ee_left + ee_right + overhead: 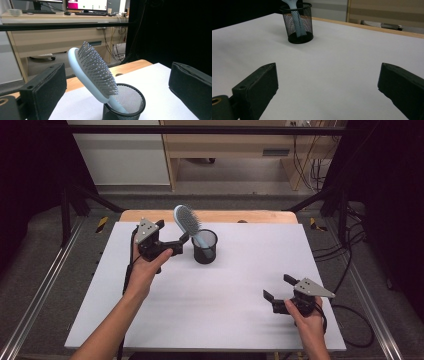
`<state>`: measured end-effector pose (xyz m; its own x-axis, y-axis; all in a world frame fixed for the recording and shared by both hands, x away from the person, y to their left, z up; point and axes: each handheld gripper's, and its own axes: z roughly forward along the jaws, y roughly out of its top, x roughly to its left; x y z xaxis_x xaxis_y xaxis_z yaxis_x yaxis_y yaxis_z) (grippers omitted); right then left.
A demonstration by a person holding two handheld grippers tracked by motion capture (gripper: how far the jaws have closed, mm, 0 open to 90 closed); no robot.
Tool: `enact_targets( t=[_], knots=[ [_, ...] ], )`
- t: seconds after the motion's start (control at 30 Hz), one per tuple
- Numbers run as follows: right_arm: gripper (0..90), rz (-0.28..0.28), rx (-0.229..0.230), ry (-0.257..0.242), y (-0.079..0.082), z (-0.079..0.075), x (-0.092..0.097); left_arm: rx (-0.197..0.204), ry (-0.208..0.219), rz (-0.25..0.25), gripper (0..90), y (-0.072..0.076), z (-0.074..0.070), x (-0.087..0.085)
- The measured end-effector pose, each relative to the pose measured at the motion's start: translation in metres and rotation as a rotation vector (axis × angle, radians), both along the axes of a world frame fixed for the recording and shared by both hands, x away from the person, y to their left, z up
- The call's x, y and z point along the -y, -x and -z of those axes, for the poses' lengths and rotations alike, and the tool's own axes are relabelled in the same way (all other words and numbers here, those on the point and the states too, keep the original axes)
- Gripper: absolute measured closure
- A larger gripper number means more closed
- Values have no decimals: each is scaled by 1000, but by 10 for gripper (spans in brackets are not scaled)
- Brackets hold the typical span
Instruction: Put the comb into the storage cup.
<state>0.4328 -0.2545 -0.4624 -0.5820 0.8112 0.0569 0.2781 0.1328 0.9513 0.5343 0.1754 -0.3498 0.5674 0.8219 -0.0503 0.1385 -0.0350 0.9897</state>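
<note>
Hovering wide open just short of the hairbrush [91, 72], which leans handle-down in the mesh cup [124, 105] ahead, left gripper [117, 82] risks tipping that light cup if nudged sideways.

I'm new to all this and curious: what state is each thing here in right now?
Hairbrush: handle down in the cup, head leaning out, not gripped.
Mesh cup: upright on the table.
Left tongs: open, beside the brush.
Right tongs: open, holding nothing, apart from the cup.
</note>
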Motion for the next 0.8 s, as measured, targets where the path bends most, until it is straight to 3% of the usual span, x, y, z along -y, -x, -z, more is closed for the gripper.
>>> enact_targets(
  t=[0.4,0.8],
  knots=[
    [34,8,23,24,0,0,-4,12,10,15,16,10,-8,-12],
    [34,6,48,28,1,0,-7,27,0,3,16,24,-10,-36]
  ],
)
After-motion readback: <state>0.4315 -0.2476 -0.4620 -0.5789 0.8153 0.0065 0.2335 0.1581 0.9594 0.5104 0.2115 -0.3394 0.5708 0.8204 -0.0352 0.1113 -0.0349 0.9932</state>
